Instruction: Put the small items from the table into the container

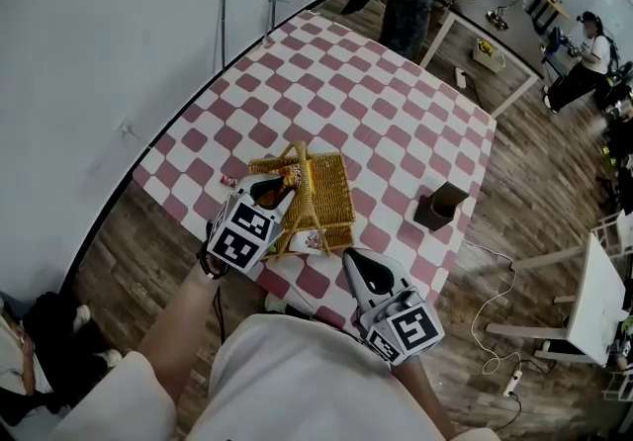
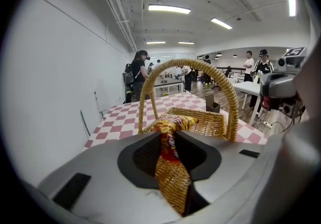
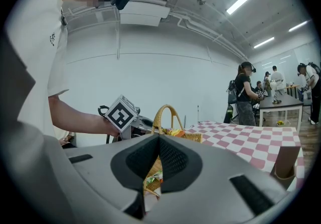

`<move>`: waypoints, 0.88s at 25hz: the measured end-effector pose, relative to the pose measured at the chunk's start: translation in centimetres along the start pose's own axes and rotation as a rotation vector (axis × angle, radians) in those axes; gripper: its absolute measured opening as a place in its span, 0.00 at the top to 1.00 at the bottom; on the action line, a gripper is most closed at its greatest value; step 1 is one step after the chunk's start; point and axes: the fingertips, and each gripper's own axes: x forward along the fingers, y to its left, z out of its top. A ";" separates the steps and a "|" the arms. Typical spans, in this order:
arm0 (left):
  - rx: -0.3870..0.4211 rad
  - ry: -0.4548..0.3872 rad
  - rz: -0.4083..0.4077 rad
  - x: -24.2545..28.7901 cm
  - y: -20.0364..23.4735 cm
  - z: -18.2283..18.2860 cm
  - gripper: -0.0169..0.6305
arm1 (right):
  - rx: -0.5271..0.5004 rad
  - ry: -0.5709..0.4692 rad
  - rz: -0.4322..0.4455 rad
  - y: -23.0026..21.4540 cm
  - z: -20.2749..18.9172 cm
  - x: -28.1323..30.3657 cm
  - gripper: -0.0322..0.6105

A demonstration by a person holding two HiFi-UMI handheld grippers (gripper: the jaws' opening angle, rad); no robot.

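clamping a snack packet (image 2: 168,130), the left gripper (image 1: 281,192) hangs over the wicker basket (image 1: 333,197); the right gripper (image 1: 358,267) is closed, empty.

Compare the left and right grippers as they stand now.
The left gripper is shut on a yellow-and-red snack packet; the right gripper is shut on nothing. The left gripper reaches to the wicker basket; the right gripper sits beside it at the table edge. Both carry a marker cube.

- Plain white wall (image 1: 119,34) along the checked-cloth table (image 1: 396,123).
- Dark wood-plank floor (image 1: 524,192); white cable (image 1: 492,315) trailing.
- Ceiling strip lights (image 2: 169,9), lit.
- White side table (image 1: 598,301) at right.
- Long table (image 1: 514,73) at far end.
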 end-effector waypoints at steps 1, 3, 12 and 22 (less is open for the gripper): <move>0.010 0.014 0.004 0.1 0.0 -0.1 0.84 | 0.000 0.000 0.000 0.0 0.0 0.0 0.93; 0.032 0.038 0.013 0.4 0.0 -0.2 0.84 | 0.000 0.000 0.000 0.1 0.1 0.1 0.93; 0.126 0.115 0.026 1.1 -0.5 -0.9 0.83 | -0.001 0.004 -0.003 0.3 -0.1 0.2 0.93; 0.151 0.131 0.033 1.1 -0.7 -1.0 0.77 | 0.002 0.003 -0.006 0.3 -0.2 -0.2 0.93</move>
